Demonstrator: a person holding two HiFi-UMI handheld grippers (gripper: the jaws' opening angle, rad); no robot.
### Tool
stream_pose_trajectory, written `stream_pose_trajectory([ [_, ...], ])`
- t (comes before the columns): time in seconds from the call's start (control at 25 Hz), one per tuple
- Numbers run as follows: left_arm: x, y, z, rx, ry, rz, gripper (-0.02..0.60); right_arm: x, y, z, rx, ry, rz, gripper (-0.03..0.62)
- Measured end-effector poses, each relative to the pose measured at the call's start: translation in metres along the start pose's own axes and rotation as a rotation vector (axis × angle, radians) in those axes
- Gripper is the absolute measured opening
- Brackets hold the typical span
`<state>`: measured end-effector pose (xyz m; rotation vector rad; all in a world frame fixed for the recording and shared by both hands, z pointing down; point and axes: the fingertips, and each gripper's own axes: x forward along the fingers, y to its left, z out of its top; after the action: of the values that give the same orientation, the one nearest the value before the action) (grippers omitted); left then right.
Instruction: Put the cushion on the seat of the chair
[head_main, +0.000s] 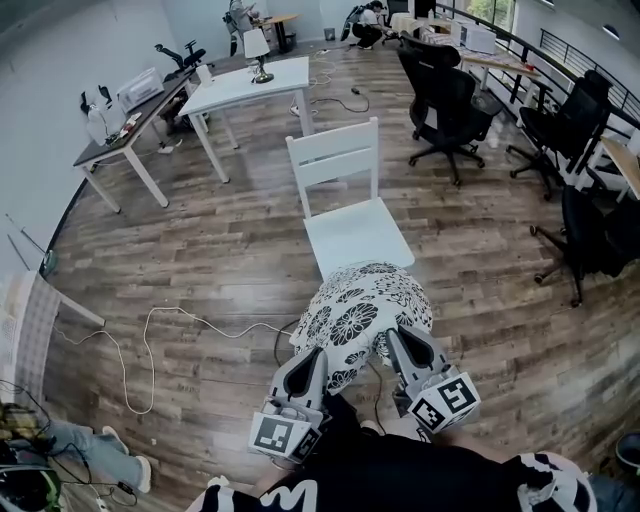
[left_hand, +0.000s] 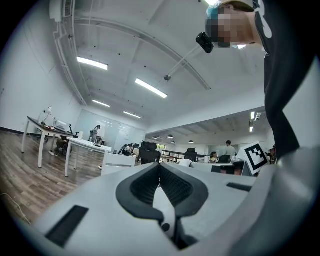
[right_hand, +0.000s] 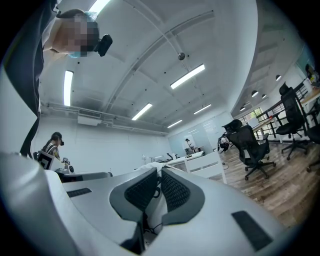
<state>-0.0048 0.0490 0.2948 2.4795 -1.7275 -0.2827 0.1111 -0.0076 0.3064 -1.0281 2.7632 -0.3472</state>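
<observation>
A round cushion (head_main: 365, 305) with a black-and-white flower print hangs in front of the white wooden chair (head_main: 355, 235), its far edge over the front of the seat. My left gripper (head_main: 318, 355) is shut on the cushion's near left edge. My right gripper (head_main: 393, 335) is shut on the near right edge. In the left gripper view the jaws (left_hand: 159, 167) stand closed with pale fabric pinched between the pads, and the chair back (left_hand: 118, 161) shows beyond. In the right gripper view the jaws (right_hand: 160, 172) pinch patterned fabric, with the chair (right_hand: 207, 162) ahead.
A white table (head_main: 255, 85) with a lamp stands behind the chair. Black office chairs (head_main: 445, 105) are at the back right and at the right (head_main: 590, 225). A white cable (head_main: 150, 340) loops over the wood floor at the left. A grey desk (head_main: 125, 125) stands at the far left.
</observation>
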Motion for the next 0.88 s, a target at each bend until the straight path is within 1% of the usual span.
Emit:
stream_pose_trajectory([
  [0.2,0.029,0.032,-0.003,0.005,0.021,-0.017,0.006,0.033,-0.017,0.000,-0.002,-0.002,-0.026,0.034],
  [0.36,0.061,0.061,0.005,-0.005,0.036,-0.029,0.006,0.066,-0.034,0.001,-0.003,-0.006,-0.050,0.034],
  [0.44,0.079,0.076,0.012,-0.008,0.029,-0.046,0.006,0.085,-0.043,0.002,-0.003,-0.014,-0.062,0.034],
  [0.56,0.103,0.099,0.015,0.005,0.044,-0.058,0.006,0.111,-0.054,0.008,-0.001,-0.023,-0.084,0.034],
  [0.72,0.130,0.118,0.027,-0.003,0.023,-0.107,0.006,0.140,-0.067,0.014,-0.006,-0.038,-0.110,0.034],
  [0.88,0.148,0.141,0.034,-0.014,-0.003,-0.133,0.006,0.167,-0.077,0.016,-0.010,-0.045,-0.134,0.034],
])
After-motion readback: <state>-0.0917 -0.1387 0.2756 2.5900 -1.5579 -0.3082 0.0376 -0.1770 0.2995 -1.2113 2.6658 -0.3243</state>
